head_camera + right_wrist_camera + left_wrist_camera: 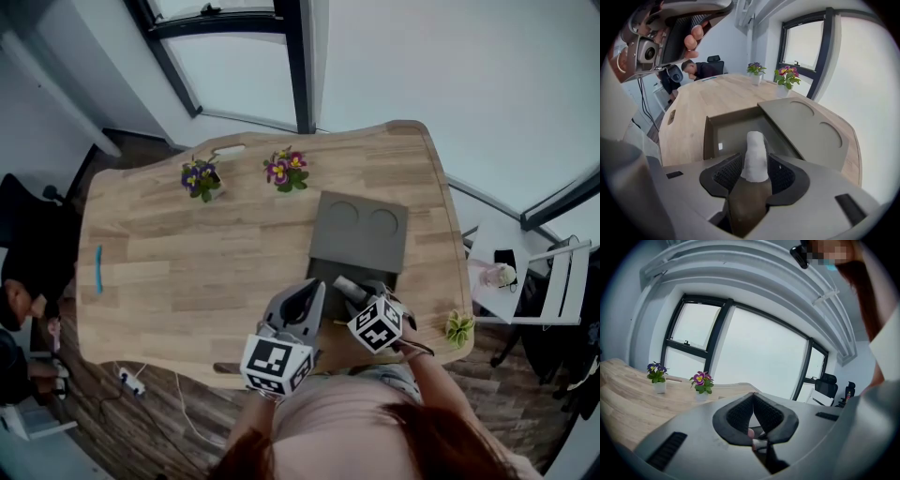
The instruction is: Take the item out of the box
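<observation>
Head view gives us a wooden table (187, 253) across the middle of the frame. A grey box (708, 136) sits on it at lower centre, its lid (361, 230), marked by two round recesses, laid back just above in the frame. We find the right gripper (754, 164) over the open box, jaws spread and released. The item (755, 140), brown with a white wrapped end, stands between them, seen against the box interior. We record the left gripper (753, 397) clenched, nothing between its pads. Two potted flowers (286, 171) stand at upper centre.
</observation>
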{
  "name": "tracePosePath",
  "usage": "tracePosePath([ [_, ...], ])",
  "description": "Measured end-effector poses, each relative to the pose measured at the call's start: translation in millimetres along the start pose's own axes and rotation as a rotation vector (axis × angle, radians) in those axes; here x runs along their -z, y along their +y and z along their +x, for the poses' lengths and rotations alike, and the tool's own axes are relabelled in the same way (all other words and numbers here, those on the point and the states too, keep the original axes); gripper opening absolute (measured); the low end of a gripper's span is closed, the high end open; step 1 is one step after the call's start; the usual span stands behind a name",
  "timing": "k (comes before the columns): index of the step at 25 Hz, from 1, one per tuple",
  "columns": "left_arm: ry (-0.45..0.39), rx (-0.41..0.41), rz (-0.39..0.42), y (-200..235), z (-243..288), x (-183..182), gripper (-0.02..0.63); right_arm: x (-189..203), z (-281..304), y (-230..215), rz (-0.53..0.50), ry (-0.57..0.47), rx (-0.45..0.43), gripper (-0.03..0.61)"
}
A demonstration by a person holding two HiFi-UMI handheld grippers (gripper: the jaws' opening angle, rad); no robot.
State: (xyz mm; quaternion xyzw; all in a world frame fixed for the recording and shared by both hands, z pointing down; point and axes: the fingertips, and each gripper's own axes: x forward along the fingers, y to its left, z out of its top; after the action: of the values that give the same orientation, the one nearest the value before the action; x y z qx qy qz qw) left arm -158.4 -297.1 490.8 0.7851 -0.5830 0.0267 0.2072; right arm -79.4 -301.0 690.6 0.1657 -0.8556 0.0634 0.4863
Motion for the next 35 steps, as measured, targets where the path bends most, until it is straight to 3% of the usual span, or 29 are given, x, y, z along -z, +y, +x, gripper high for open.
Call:
tracePosePath([
  [18, -0.016, -0.084, -0.039, 18, -4, 0, 0.002, 7, 24, -1, -0.058, 0.113, -0.075, 0.158],
  [35, -0.027, -0.072, -0.014, 8, -12, -3, 0.002, 2, 15, -3, -0.004, 0.030, -0.038, 0.144],
])
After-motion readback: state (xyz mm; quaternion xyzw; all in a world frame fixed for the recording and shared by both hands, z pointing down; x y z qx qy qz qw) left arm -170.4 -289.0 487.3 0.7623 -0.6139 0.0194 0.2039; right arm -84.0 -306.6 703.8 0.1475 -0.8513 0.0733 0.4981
